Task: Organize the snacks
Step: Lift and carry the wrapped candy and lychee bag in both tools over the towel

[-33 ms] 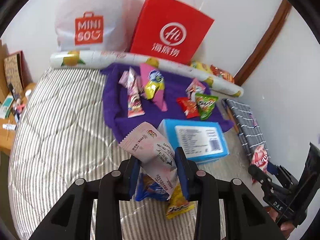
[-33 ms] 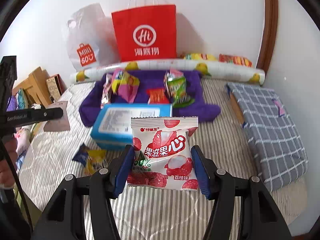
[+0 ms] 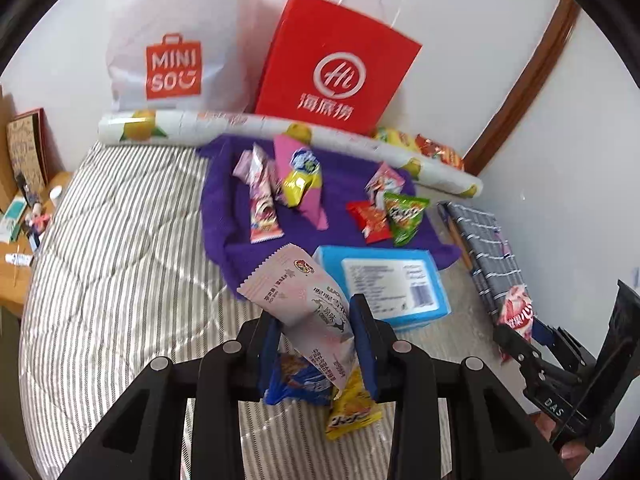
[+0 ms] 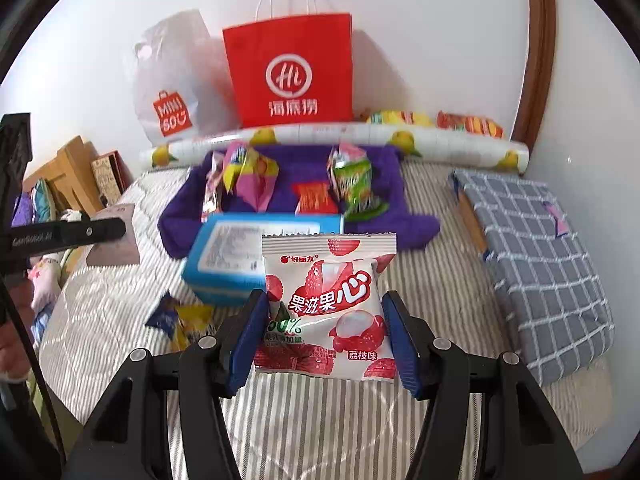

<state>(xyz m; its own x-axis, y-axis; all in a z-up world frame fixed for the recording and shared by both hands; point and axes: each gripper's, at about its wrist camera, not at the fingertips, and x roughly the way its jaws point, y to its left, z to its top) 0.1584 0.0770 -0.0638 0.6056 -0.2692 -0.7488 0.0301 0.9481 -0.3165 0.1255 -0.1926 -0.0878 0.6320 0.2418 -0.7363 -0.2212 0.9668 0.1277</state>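
Note:
My left gripper [image 3: 318, 344] is shut on a pale pink snack packet [image 3: 304, 300], held above the striped bed. A blue packet [image 3: 298, 384] and a yellow packet [image 3: 352, 412] lie on the bed under it. My right gripper [image 4: 326, 340] is shut on a white and red lychee jelly packet [image 4: 332, 300], which also shows in the left wrist view [image 3: 516, 310]. A blue box [image 3: 396, 284] lies in front of a purple cloth [image 3: 224, 208] that holds several snack packets in two groups.
A red paper bag [image 3: 336, 68] and a white MINISO bag [image 3: 176, 56] stand against the wall behind a lemon-print roll [image 3: 192, 124]. A checked grey cushion [image 4: 536, 256] lies at the right. A wooden side table [image 3: 12, 240] with small items is at the left.

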